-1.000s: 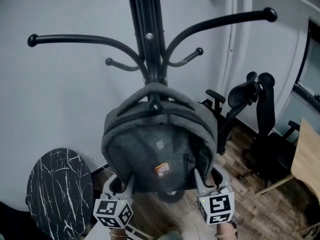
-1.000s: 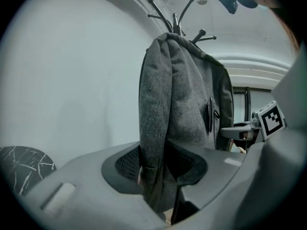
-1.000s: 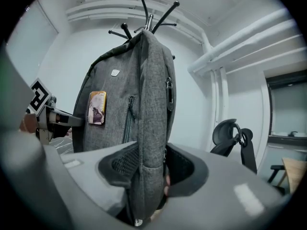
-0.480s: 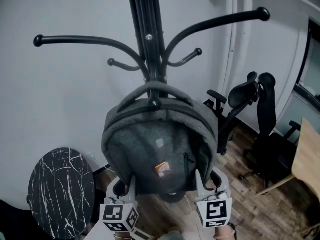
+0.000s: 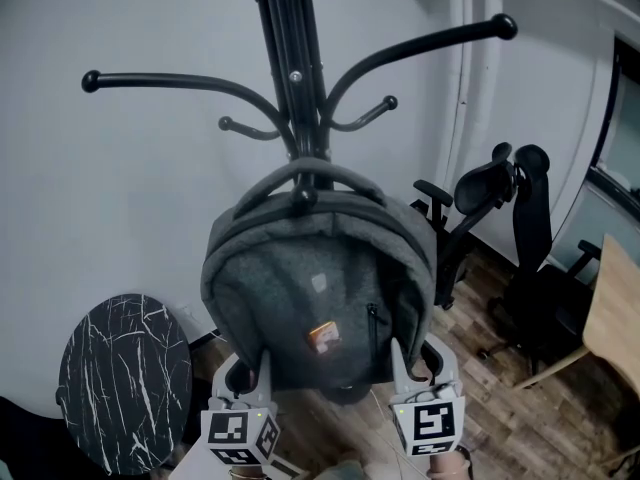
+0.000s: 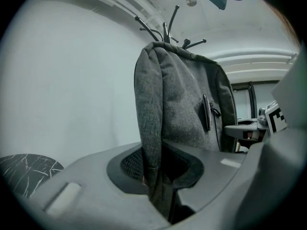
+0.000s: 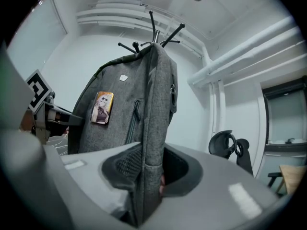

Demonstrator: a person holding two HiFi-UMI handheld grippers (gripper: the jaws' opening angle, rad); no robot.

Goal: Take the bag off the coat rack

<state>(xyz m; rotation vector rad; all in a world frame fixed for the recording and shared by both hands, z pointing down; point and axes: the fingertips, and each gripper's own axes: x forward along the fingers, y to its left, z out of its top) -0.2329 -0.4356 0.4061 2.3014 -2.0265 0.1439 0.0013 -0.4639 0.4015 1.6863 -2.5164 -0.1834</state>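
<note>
The left gripper [image 5: 245,370] and the right gripper [image 5: 420,360] are held level, side by side, near the person. Both pairs of jaws have just been closed and are clamped on the bag [image 5: 310,298].

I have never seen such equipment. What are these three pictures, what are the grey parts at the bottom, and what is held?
No robot here: a person holds a two-jaw gripper in each hand. The head view, from a camera on the person's head, shows a grey bag hanging on a black coat rack, with the left gripper and right gripper below it. The other two pictures come from cameras riding on the grippers. Both pairs of jaws have just been closing and now pinch the bag's side edges.
</note>
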